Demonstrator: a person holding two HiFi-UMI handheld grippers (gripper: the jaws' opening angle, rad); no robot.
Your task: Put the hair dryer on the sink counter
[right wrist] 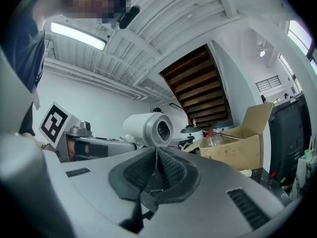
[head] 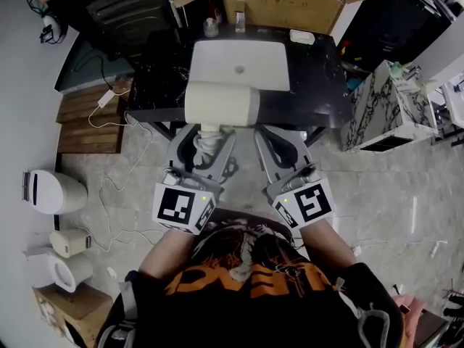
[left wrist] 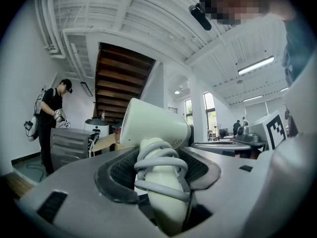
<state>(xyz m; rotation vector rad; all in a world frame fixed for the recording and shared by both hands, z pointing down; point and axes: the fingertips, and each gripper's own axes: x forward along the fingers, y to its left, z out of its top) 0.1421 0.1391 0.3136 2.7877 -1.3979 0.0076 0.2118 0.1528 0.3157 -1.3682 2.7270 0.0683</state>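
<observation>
The white hair dryer (head: 221, 104) hangs in the air over the front edge of the black sink counter (head: 319, 85), just before the white basin (head: 239, 64). My left gripper (head: 210, 138) is shut on its handle, which has the grey cord wound round it (left wrist: 161, 175). In the left gripper view the dryer's barrel (left wrist: 153, 125) stands above the jaws and the pads press on the handle from both sides. My right gripper (head: 272, 141) is beside it on the right, shut and empty, its pads (right wrist: 167, 168) touching. The hair dryer (right wrist: 148, 129) shows left of the right gripper's jaws.
An open cardboard box (head: 279, 6) stands behind the basin, with a small bottle (head: 210, 27) and a white soap dish (head: 302, 37) on the counter. A marbled cabinet (head: 377, 107) stands at the right. White bins (head: 54, 192) and cables lie on the floor at the left. A person (left wrist: 52, 118) stands far off.
</observation>
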